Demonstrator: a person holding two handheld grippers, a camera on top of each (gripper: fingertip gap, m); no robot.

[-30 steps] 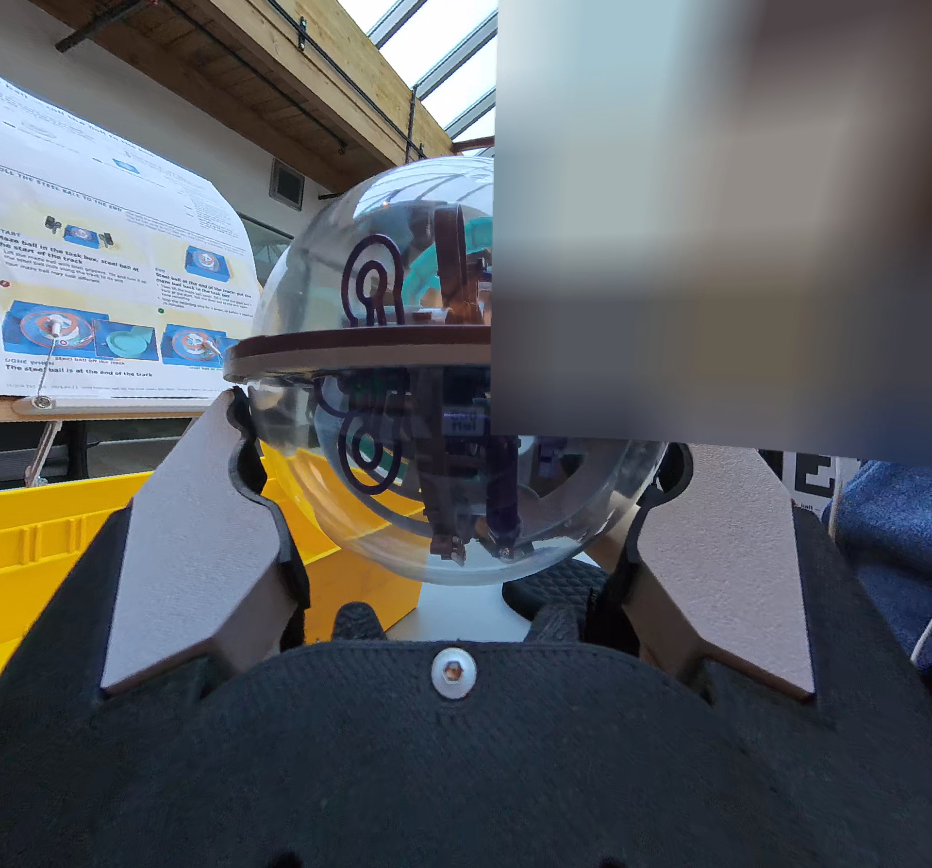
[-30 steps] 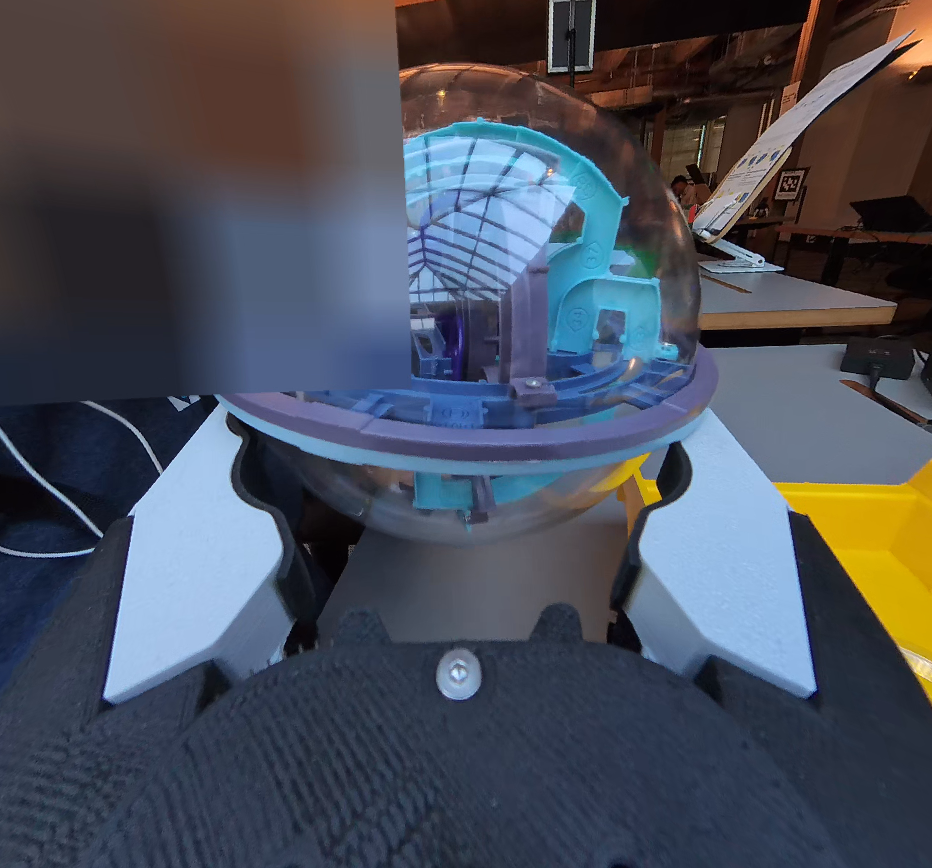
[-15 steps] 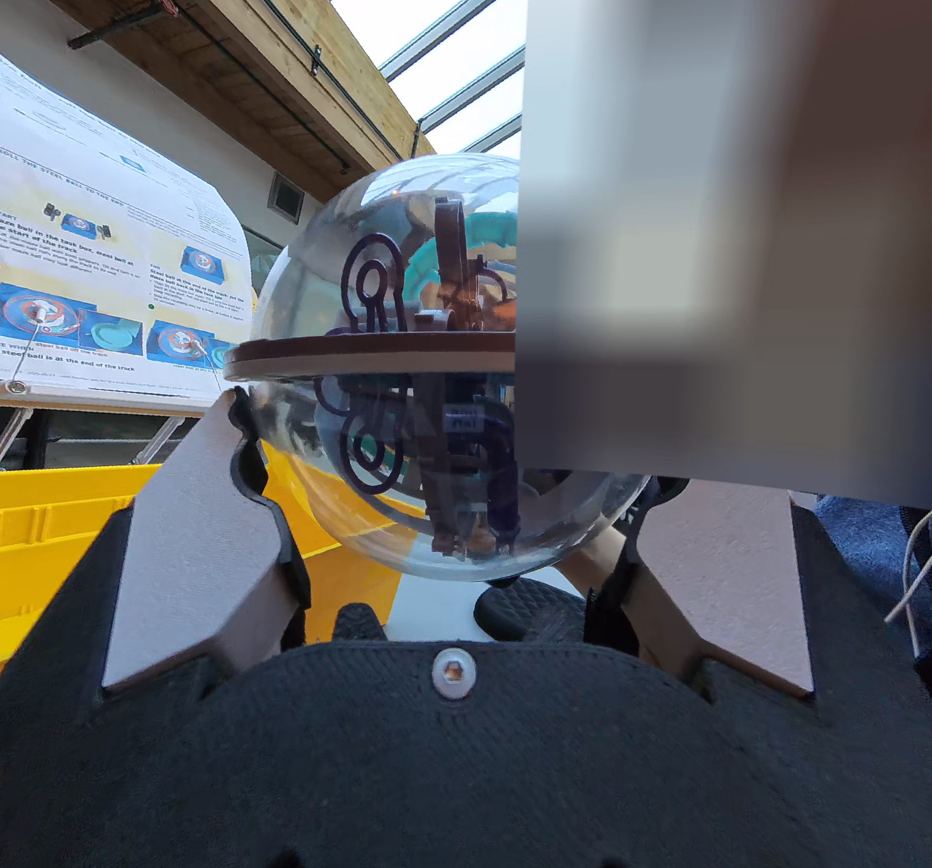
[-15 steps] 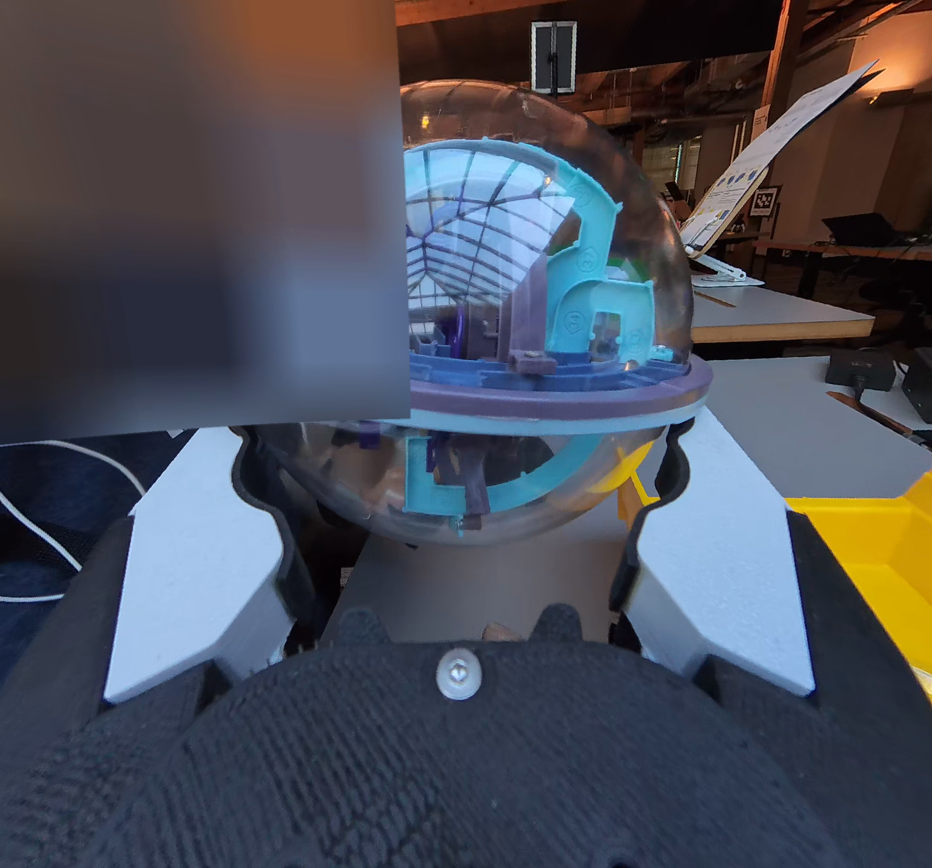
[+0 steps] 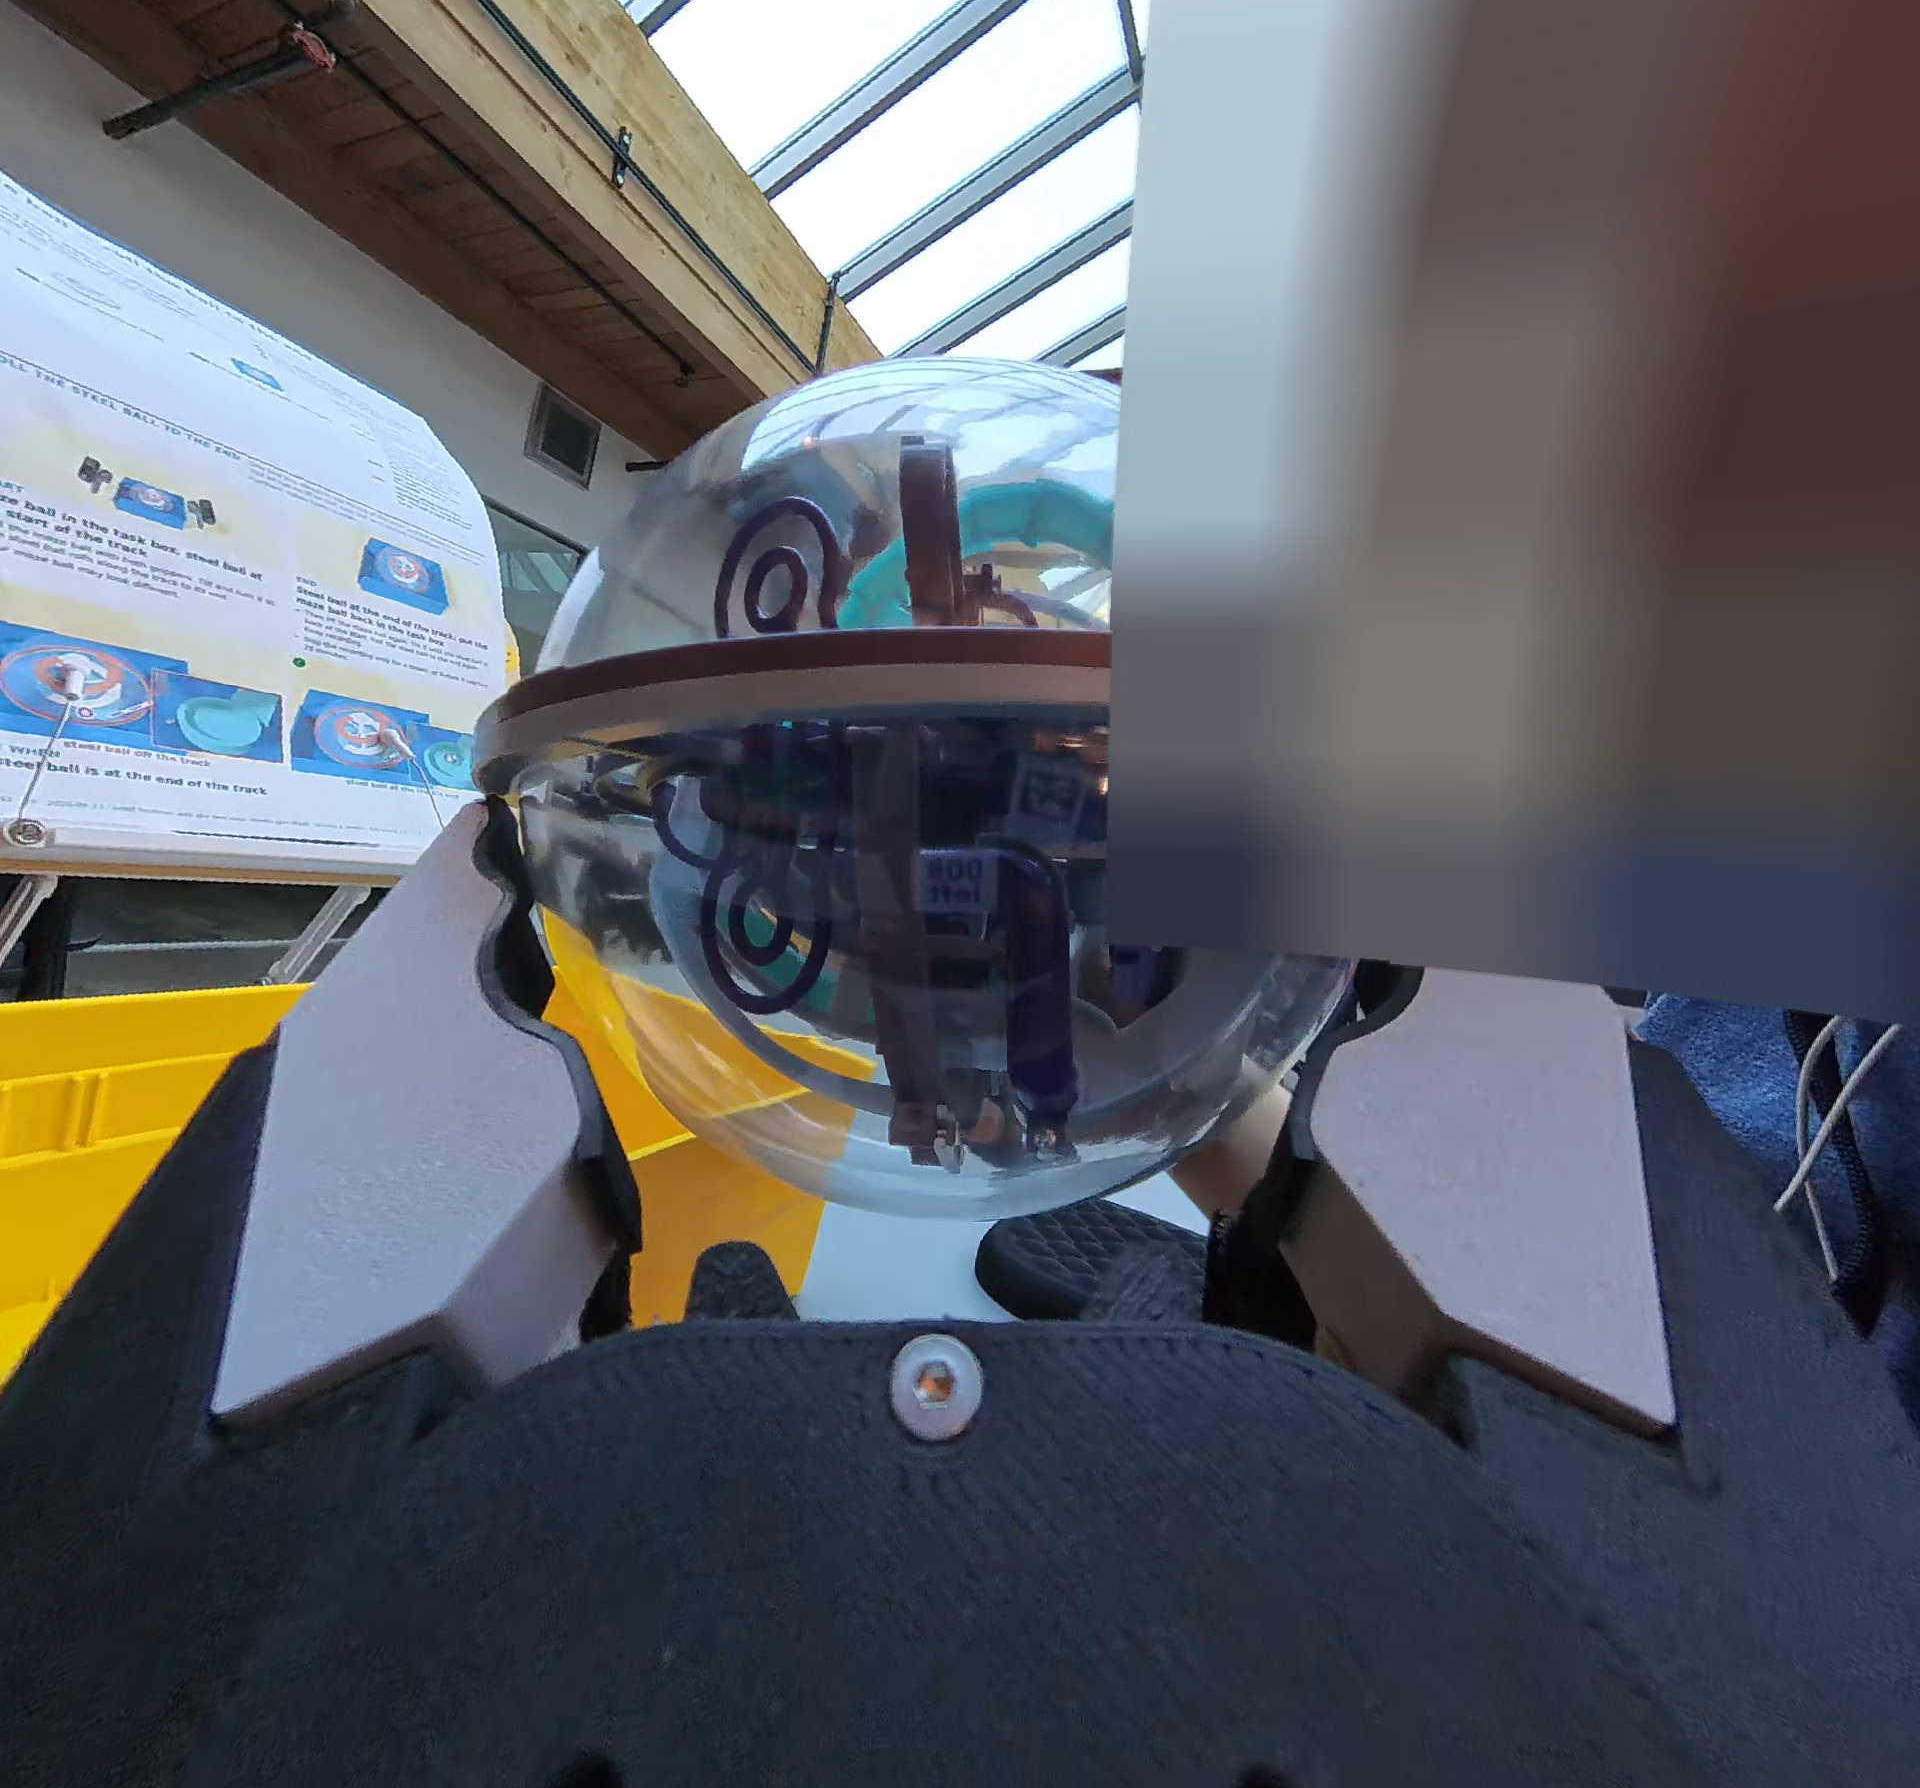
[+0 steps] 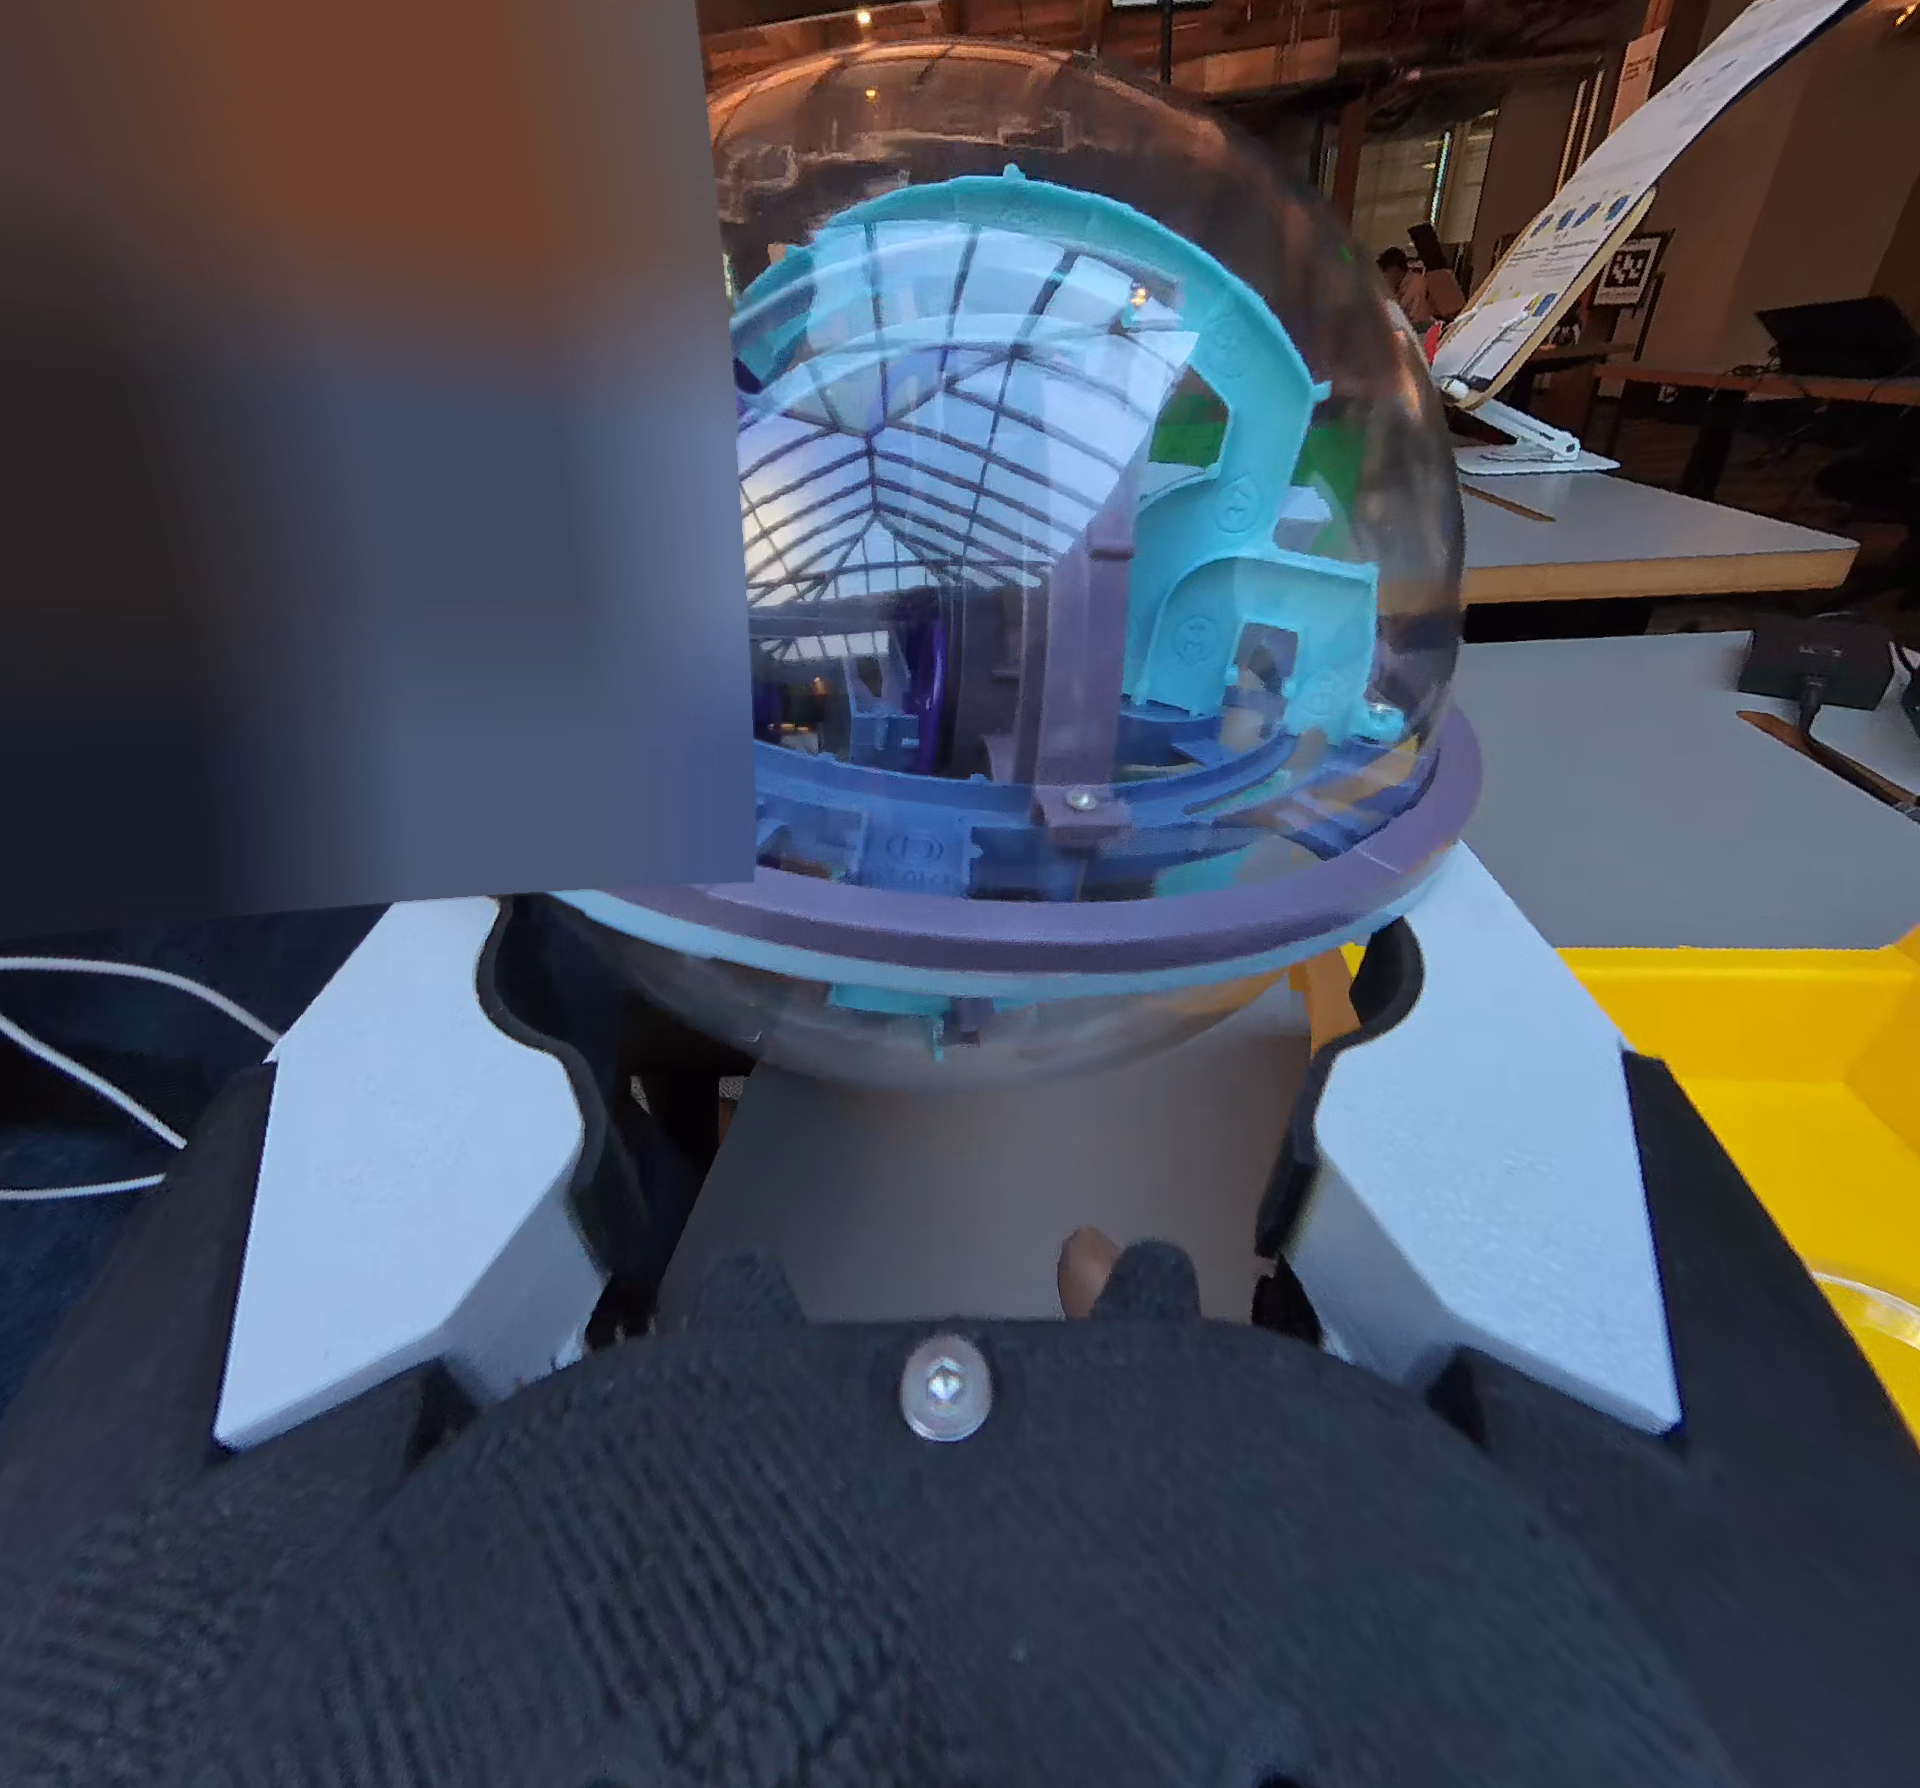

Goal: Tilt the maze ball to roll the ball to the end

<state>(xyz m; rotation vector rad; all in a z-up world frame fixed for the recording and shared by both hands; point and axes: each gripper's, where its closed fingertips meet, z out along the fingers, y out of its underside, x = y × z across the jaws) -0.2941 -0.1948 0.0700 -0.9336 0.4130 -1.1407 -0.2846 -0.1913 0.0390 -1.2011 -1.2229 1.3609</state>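
both tongs, left (image 5: 914,917) and right (image 6: 951,949), clamp the maze ball (image 6: 1091,595), its purple rim near level.

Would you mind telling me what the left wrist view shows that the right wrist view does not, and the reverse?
Only the left wrist view shows the skylight, the wooden ceiling beam and the purple spiral track.

Only the right wrist view shows grey tables, a dark interior and the blue track deck.

Both show the maze ball cradled between gripper fingers, a yellow bin and an instruction board.
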